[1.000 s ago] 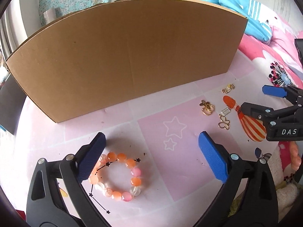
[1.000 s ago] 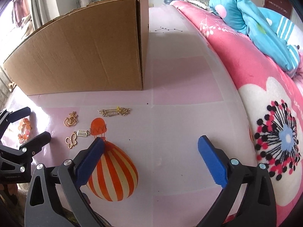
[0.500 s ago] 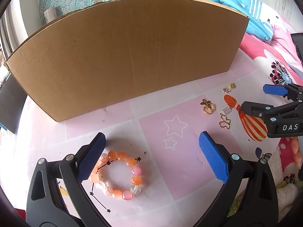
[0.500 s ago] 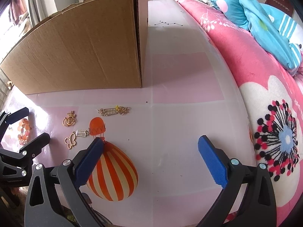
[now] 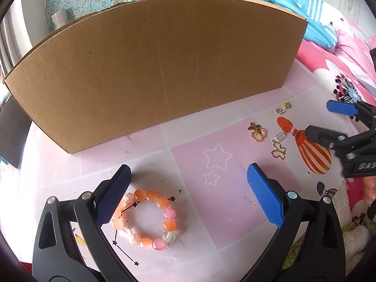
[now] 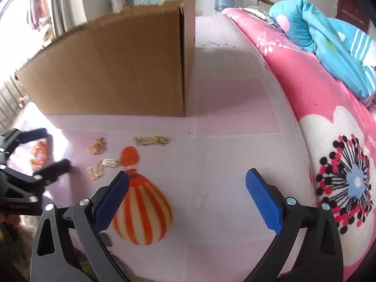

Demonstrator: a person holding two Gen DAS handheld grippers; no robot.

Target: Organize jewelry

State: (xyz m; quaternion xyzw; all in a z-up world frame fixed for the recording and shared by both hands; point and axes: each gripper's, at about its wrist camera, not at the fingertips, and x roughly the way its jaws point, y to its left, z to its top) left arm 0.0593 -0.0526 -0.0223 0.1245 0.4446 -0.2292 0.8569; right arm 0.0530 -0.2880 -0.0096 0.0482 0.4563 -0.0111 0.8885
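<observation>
A: Looking at the left gripper (image 5: 188, 197) first. Spread wide, holding nothing. Hanging low over the bead bracelet (image 5: 145, 219), with the left blue pad (image 5: 114, 195) right above some beads

B: Seeing the bracelet flat on the pink mat (image 5: 230, 213). Orange, pink and clear beads. And the right gripper (image 6: 188, 197)?

A: Spread wide too, holding nothing. Sitting over the orange striped balloon picture (image 6: 141, 213) on the mat

B: Little gold bits nearby?

A: Yes. A gold butterfly charm (image 5: 279, 151) just beside a tiny gold comb piece (image 5: 280, 136). A gold apple charm (image 5: 257, 133) a bit further left. A thin gold chain piece (image 6: 151, 140) lying closer to the box

B: Box?

A: A big brown cardboard box (image 5: 155, 70) standing behind all of it, on the mat. A pink flower blanket (image 6: 333, 141) off to the right, with a blue blanket (image 6: 329, 37) on top, further back
</observation>
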